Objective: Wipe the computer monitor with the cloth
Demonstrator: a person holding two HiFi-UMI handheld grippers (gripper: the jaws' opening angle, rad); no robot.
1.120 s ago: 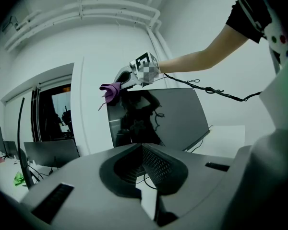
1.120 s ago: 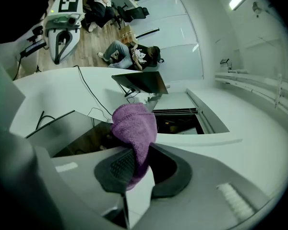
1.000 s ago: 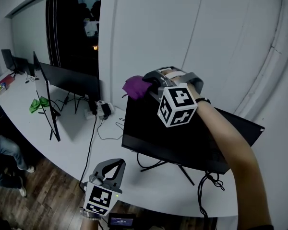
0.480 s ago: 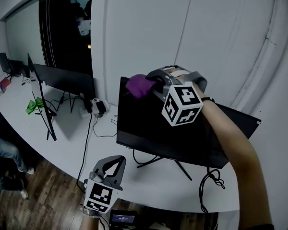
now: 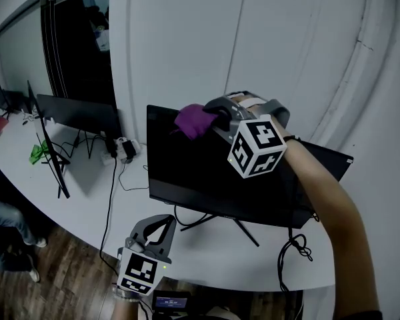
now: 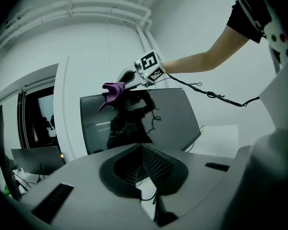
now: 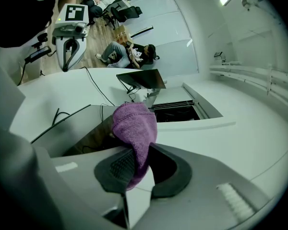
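The right gripper point(image 5: 212, 120) is clenched on the purple cloth point(image 5: 192, 121). In the right gripper view, a fold of the cloth is pinched between the two jaws and the rest bulges out in front of them. This soft wad lies against the top edge of the computer monitor point(image 5: 207, 179), toward the left end of that edge as the person sees it. I judge that the cloth is held so in order that the soft part meets the screen and the hard jaws do not. The arm reaches in from the right side of the monitor. This should allow the cloth to be drawn along the top and then down over the dark screen. The wiping seems to be at the top edge only, and most of the screen below the cloth is not yet done.

The left gripper point(image 5: 159, 235) hangs low in front of the monitor, well apart from it, beyond the front edge of the surface point(image 5: 87, 199). Its jaws are closed together with nothing between them. It takes no part in the wipe, and it is probably kept there so as not to block the working arm.

The monitor stands upright on its thin stand point(image 5: 217, 220). No container is visible around the monitor.
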